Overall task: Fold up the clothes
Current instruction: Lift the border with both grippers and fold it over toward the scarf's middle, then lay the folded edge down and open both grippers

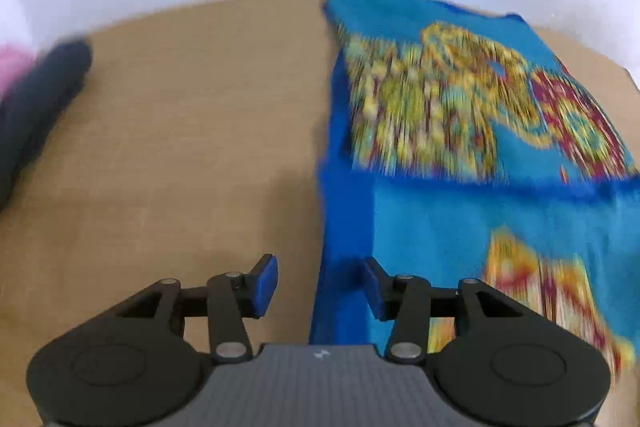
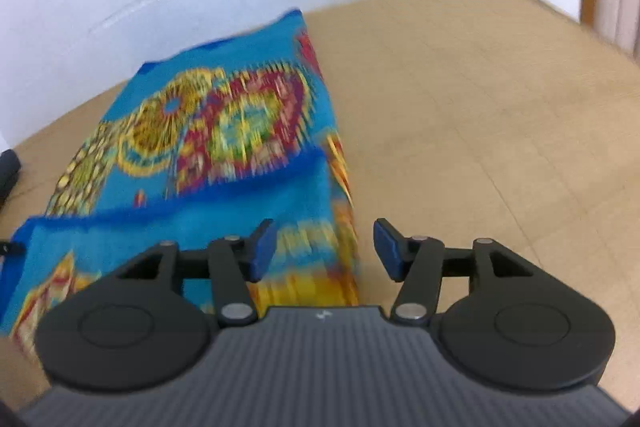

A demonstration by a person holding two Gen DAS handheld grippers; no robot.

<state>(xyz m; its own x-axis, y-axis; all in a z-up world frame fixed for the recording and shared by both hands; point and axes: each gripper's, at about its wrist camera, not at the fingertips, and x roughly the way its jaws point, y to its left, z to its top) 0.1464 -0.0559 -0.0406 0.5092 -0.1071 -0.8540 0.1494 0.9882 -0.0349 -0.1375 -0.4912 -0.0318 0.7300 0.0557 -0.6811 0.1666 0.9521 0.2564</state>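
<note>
Blue cloth (image 1: 432, 219) lies partly folded on desk (image 1: 180, 147). Left tongs (image 1: 320, 287) & right tongs (image 2: 324, 251) both open, empty, straddling its side edges. Grab matching edges, keep level.

Both the left gripper (image 1: 320, 287) and right gripper (image 2: 324, 251) have black linkages, silver screws, blue pads (image 1: 266, 285) and ribbed grey bodies.

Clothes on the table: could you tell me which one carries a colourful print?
The blue cloth with yellow-and-red patterning; the dark garment at the far left is plain.
</note>
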